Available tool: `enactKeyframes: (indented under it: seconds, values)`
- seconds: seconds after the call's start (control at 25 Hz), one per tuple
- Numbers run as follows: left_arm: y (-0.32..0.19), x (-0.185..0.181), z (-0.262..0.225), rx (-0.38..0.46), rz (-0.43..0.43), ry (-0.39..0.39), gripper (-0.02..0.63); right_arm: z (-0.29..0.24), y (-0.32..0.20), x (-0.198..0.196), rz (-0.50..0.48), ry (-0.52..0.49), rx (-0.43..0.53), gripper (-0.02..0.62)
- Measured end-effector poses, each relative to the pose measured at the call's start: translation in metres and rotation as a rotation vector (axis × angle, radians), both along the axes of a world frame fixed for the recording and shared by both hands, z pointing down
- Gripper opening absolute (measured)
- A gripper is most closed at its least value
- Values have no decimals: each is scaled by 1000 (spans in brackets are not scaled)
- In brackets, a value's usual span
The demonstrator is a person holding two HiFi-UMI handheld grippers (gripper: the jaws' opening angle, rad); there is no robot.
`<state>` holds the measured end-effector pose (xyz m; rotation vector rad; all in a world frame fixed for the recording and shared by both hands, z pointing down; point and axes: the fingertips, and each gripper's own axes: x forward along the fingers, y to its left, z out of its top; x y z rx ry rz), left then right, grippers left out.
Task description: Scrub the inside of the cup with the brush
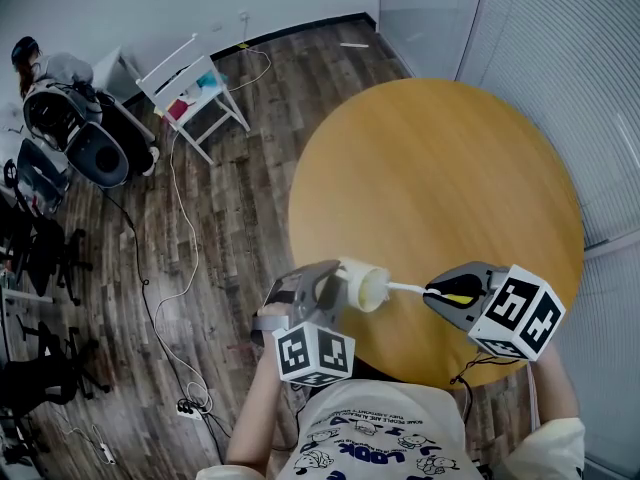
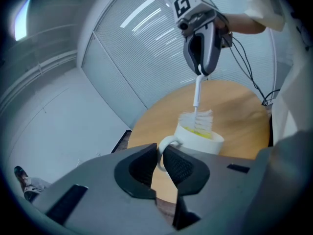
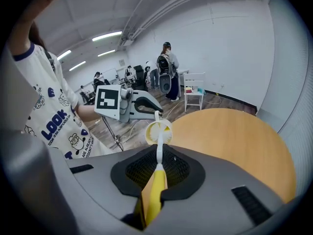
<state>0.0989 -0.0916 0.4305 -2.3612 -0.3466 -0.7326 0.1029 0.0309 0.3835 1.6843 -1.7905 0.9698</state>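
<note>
A white cup (image 1: 364, 285) with a yellow inside is held on its side in the air over the near edge of the round wooden table (image 1: 450, 158). My left gripper (image 1: 322, 290) is shut on the cup's handle (image 2: 163, 149). My right gripper (image 1: 437, 293) is shut on the yellow handle of a brush (image 3: 157, 175). The brush's white stem (image 1: 405, 289) runs left to the cup's mouth. Its white bristles (image 2: 198, 119) sit at the rim of the cup (image 2: 200, 137), partly inside. From the right gripper view the bristles (image 3: 160, 133) fill the cup's mouth (image 3: 152, 131).
Wood floor lies left of the table, with a white cable (image 1: 178, 218), a white chair (image 1: 195, 93) and dark office chairs (image 1: 85, 148). A person (image 1: 40, 63) sits far back left. Blinds (image 1: 560, 68) close the right side.
</note>
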Motion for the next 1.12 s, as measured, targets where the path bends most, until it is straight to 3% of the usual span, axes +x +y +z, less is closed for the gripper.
enactKeyframes:
  seconds: [0.44,0.76,1.12]
  values:
    - [-6,1,-16,-94,-34,34,48,4,14,10,148,-261,111,44]
    - [-15,5,-14,-168,-87,32,49,12,21,4,222,-323,163,44]
    - [-12,1,-4,-182,-91,3,52,19,26,-13,269,-325,178,44]
